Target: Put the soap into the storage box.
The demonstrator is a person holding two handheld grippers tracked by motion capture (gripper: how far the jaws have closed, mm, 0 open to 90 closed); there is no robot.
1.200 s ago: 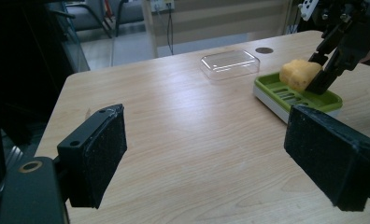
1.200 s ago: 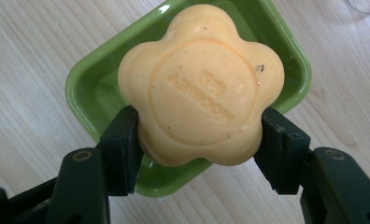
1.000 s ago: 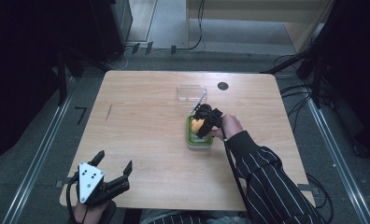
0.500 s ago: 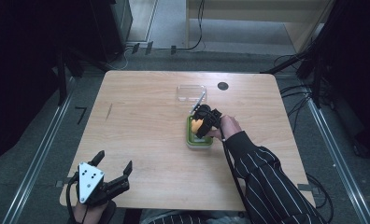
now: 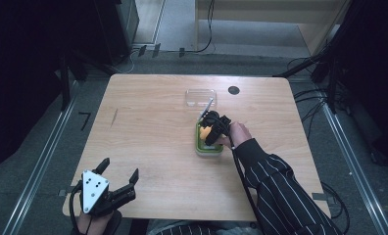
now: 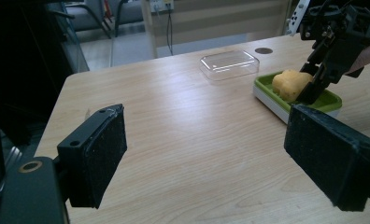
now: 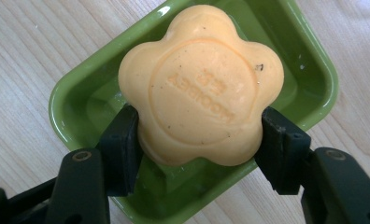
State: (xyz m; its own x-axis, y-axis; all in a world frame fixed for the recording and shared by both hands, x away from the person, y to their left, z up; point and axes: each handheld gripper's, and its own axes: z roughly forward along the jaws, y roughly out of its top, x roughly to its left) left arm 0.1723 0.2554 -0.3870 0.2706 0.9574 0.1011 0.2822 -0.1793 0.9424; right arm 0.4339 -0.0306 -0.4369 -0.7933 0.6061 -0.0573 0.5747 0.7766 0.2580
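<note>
A flower-shaped orange soap [image 7: 202, 84] is clamped between the jaws of my right gripper [image 7: 199, 140], which is shut on it just above a green dish [image 7: 314, 60]. From above, that gripper [image 5: 212, 131] sits over the green dish [image 5: 202, 147] right of the table's middle, with the soap [image 5: 206, 131] in it. In the left gripper view the soap [image 6: 290, 85] and dish [image 6: 330, 100] lie far right. My left gripper [image 5: 117, 176] is open at the near left edge, its pads [image 6: 99, 154] wide apart and holding nothing.
A clear plastic lid [image 5: 201, 97] lies on the table behind the dish, also seen as the lid [image 6: 230, 64] in the left gripper view. A dark round hole [image 5: 233, 90] marks the tabletop at the back right. Bare wood spans the table's left half.
The right gripper with the soap has shifted slightly over the dish. The left gripper has stayed put.
</note>
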